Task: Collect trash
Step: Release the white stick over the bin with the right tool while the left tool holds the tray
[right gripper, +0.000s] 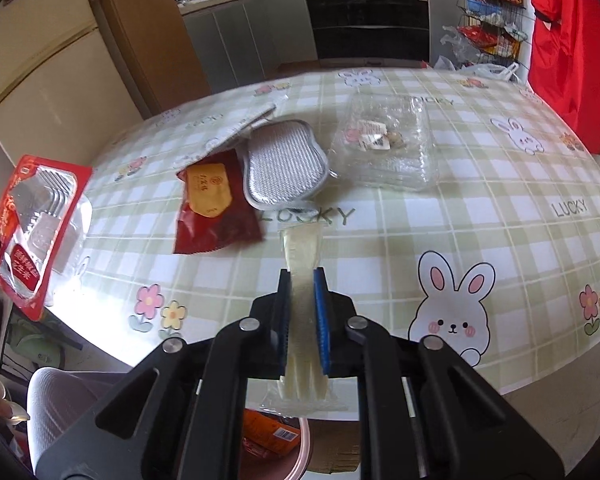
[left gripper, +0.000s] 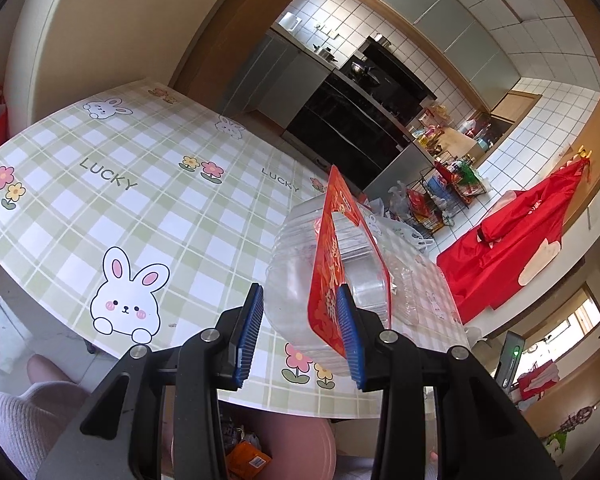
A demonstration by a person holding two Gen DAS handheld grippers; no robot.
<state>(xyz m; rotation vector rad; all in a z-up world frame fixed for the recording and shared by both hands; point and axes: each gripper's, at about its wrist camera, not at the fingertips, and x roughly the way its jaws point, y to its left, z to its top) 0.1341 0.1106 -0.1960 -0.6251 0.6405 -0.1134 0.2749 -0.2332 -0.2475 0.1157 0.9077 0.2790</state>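
Note:
My left gripper (left gripper: 300, 334) stands open; a clear plastic tray package with a red printed film (left gripper: 332, 268) hangs against its right pad above the table edge. The same package (right gripper: 40, 224) shows at the left in the right wrist view. My right gripper (right gripper: 303, 316) is shut on a wrapped plastic fork (right gripper: 302, 264) above the table's near edge. On the table lie a dark red wrapper with a yellow label (right gripper: 214, 204) and a clear plastic clamshell box (right gripper: 384, 144).
A pink bin (left gripper: 300, 448) holding an orange packet (right gripper: 270, 436) stands below the table edge (right gripper: 540, 376). A grey pot holder (right gripper: 286, 164) and a checked cloth (right gripper: 236, 132) lie mid-table. Kitchen counters, a wire rack and a red apron stand behind.

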